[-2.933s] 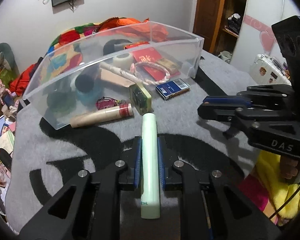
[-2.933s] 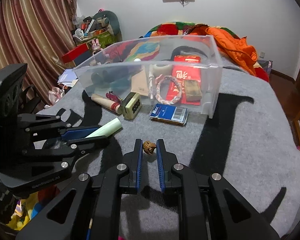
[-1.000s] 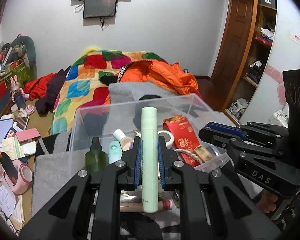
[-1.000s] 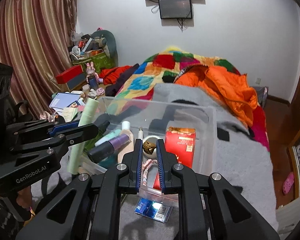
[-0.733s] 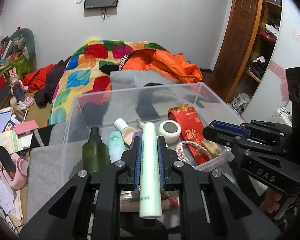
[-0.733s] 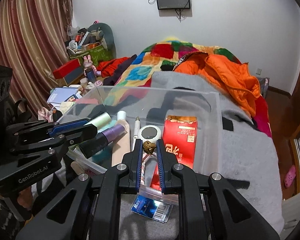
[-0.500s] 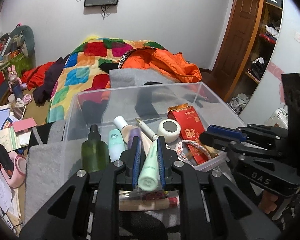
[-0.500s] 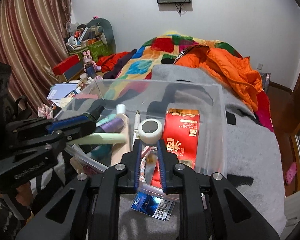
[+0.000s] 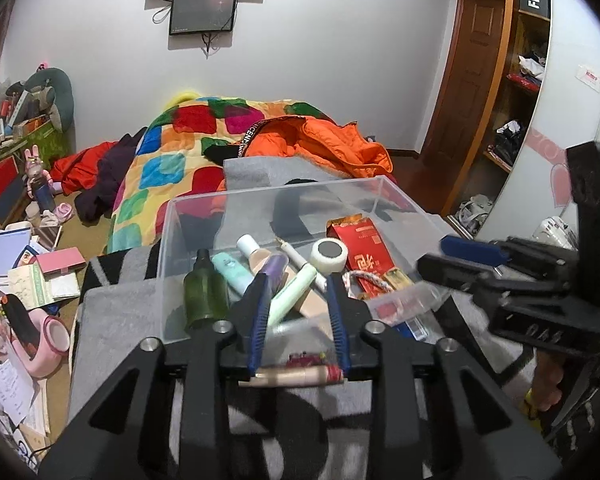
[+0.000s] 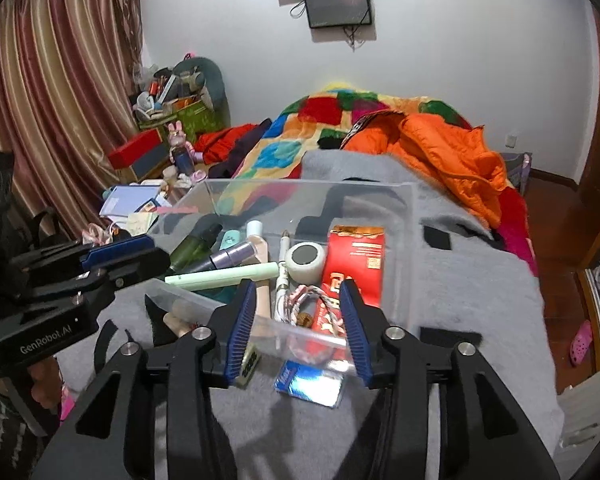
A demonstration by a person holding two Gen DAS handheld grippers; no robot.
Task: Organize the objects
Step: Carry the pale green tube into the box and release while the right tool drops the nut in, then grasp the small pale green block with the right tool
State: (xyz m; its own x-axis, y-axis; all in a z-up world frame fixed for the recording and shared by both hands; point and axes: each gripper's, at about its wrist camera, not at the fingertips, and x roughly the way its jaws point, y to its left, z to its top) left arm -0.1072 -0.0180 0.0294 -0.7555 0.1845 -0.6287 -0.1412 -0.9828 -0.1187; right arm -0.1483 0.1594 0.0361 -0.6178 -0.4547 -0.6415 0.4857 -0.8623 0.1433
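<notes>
Both grippers opening over bin (image 9: 172, 240): left gripper (image 9: 298, 304) releasing green tube (image 9: 292, 292), right gripper (image 10: 298, 316) dropping nut (image 10: 306, 320). Clearing jaws fully before withdrawing advisable.

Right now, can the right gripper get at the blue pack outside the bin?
Probably yes. The right gripper, jaws opening and empty, hangs above the bin's front wall; the blue pack lies uncovered on the blanket just below.

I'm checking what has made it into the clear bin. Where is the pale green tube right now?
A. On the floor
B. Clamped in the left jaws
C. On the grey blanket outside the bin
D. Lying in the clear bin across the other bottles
D: the pale green tube lies slanted over the bottles inside the clear bin, free of the opening jaws of the left gripper.
</notes>
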